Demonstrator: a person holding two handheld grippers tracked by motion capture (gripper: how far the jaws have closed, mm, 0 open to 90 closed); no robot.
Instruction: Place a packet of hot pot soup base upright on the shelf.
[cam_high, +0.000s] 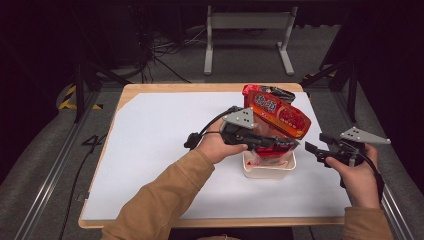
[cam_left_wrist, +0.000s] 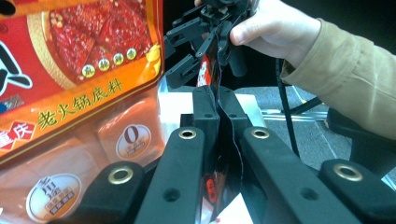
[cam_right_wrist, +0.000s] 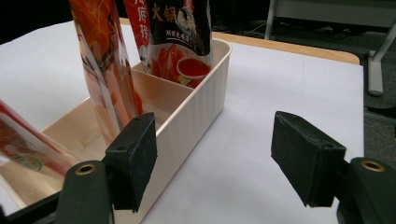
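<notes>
High view: left gripper (cam_high: 260, 141) is over the cream bin (cam_high: 269, 170), jaws pinched on the edge of a red/orange sauce pouch (cam_high: 280, 117) that tilts up & away toward the far right. Bin sits near the table's (cam_high: 150, 150) right-centre, w/ more pouches inside. Right gripper (cam_high: 314, 149) hangs just right of the bin, jaws apart, nothing in them.

Left gripper view: jaws nearly closed on a thin, dark, crimped pouch seam (cam_left_wrist: 219, 116) running up btwn the pads. Big orange pouch face (cam_left_wrist: 79, 79) fills the left side. Right gripper (cam_left_wrist: 187, 56) further off at top, w/ the person's hand (cam_left_wrist: 275, 28) on it; looks close to the same seam's top, contact unclear.

Right gripper view: pads (cam_right_wrist: 133, 158) wide open, aimed at the bin's (cam_right_wrist: 196, 116) near wall. Bin is divided; a black/red pouch (cam_right_wrist: 182, 42) stands in the far compartment, another pouch (cam_right_wrist: 107, 74) hangs over the nearer one.

Step, as I read it: filing the held pouch upright into the bin. Next prob needs the left to swing it vertical & lower it into the free compartment, right steadying the bin or guiding the bottom edge so it doesn't catch the divider.
</notes>
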